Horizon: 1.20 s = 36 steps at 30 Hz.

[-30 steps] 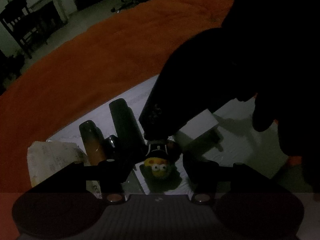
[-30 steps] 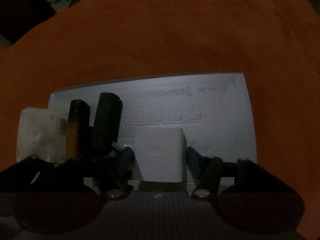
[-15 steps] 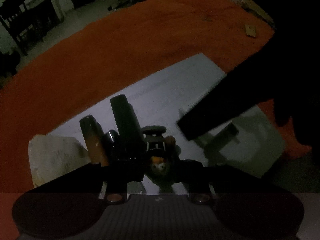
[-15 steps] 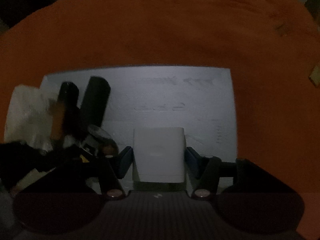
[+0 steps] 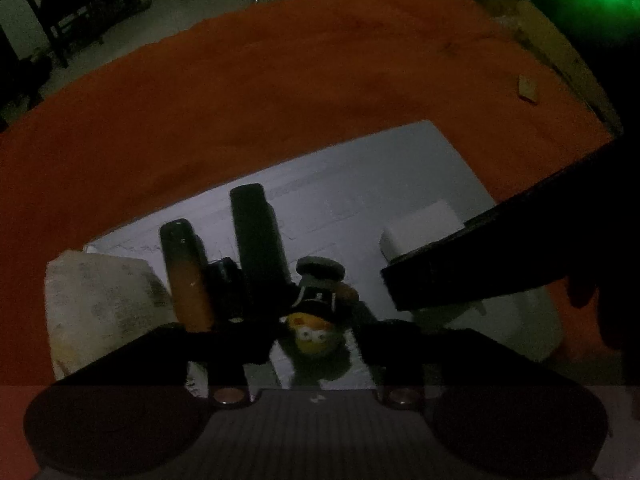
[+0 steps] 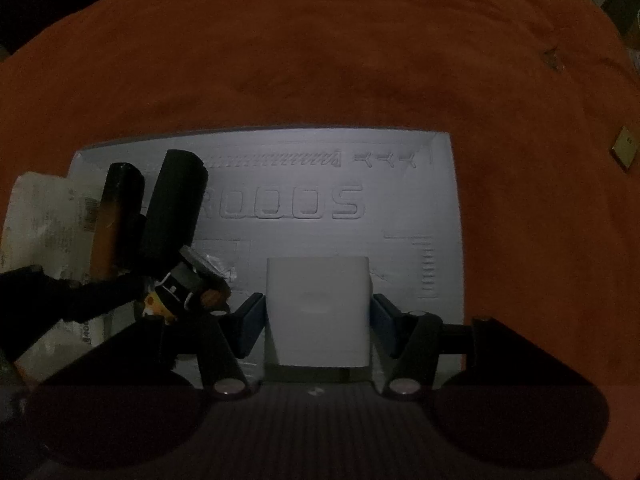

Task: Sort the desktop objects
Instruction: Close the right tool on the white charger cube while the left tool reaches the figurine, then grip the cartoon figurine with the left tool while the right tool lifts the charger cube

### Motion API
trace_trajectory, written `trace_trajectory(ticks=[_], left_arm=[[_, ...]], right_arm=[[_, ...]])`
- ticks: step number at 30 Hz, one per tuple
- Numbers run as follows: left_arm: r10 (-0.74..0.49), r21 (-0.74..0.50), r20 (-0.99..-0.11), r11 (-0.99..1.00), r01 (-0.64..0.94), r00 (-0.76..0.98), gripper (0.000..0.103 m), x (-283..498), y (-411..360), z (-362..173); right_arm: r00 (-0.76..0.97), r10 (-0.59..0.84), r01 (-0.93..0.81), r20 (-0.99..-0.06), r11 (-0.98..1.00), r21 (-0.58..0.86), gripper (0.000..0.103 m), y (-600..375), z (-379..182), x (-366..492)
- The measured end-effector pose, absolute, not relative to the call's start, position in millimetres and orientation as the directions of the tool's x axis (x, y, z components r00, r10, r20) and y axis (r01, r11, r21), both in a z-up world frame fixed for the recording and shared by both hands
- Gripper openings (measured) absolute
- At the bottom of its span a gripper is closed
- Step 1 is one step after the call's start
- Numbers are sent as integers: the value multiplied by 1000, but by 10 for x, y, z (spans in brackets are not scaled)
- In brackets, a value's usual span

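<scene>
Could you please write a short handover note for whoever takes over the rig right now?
Left hand-held gripper: around the small yellow-faced toy; the lighting is too dark to tell whether it is gripped.
Right hand-held gripper: open, blue pads either side of the white box, not touching it.
Both items sit on the grey embossed tray. Two dark cylinders stand at its left end, beside a white paper packet.
Done: four items gathered on the tray.
Left: a small tan tile lies loose on the orange cloth.
</scene>
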<state>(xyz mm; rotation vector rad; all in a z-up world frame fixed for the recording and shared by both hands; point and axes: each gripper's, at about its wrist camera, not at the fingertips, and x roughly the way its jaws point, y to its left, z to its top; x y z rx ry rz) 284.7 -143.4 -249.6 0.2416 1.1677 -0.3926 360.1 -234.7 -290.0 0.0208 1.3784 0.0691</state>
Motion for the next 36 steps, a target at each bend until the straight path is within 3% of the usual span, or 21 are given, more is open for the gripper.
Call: trace_trajectory(ticks=[9,10,12,17,36], left_arm=[[-139,13,-937,902,431,320,53,2922,-1490,-2527],[-127,16,-944,903,428,303,52,3001,-1463,-2568],[-110,22,-955,899,437,274,35,3035,-1466,-2605],[-140,8,-947,889,458,288,34,2979,-1443,-2557],[-256,-104,-911,902,419,323,34,2832,-999,-2302]], right_arm=[[198,57,-31,-979,998,52,63,-2337,-2934,3600],[201,49,-39,-978,998,42,63,-2312,-2936,3592],[210,26,-58,-977,998,14,62,-2263,-2943,3571],[246,22,-76,-969,997,4,60,-2233,-2904,3503],[263,170,-18,-950,985,171,60,-2515,-2652,3429]])
